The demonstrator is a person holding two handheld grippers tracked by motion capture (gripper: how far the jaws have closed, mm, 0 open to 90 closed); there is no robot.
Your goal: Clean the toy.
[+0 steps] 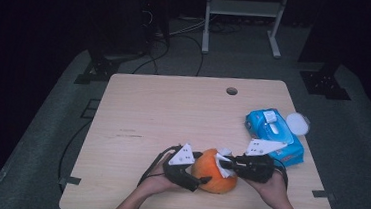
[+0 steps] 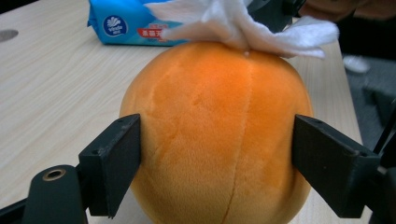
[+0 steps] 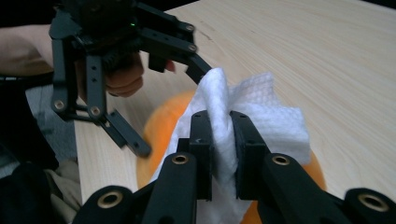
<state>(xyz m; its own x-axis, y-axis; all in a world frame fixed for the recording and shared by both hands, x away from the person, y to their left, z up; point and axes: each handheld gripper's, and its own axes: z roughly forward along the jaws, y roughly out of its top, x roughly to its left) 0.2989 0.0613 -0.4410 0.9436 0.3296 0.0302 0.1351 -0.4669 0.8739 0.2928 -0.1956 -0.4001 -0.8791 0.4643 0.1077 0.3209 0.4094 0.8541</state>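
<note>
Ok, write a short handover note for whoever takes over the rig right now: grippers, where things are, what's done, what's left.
Left gripper: jaws against both sides of the orange plush fruit, steadying it at the table's near edge.
Right gripper: shut on a white wipe, pressed on the fruit's top.
Blue wipe pack lies at the right, its round lid beside it.
Done: wipe pulled, fruit held.
Left: probably finish wiping the fruit, then let go.

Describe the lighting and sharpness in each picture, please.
High view: dim, room beyond the table almost black, slightly soft. Left gripper view: bright and even, orange plush ball sharp, blue wipes pack behind a bit soft. Right gripper view: white wipe nearly overexposed, near parts of the right hand-held gripper blurred.
</note>
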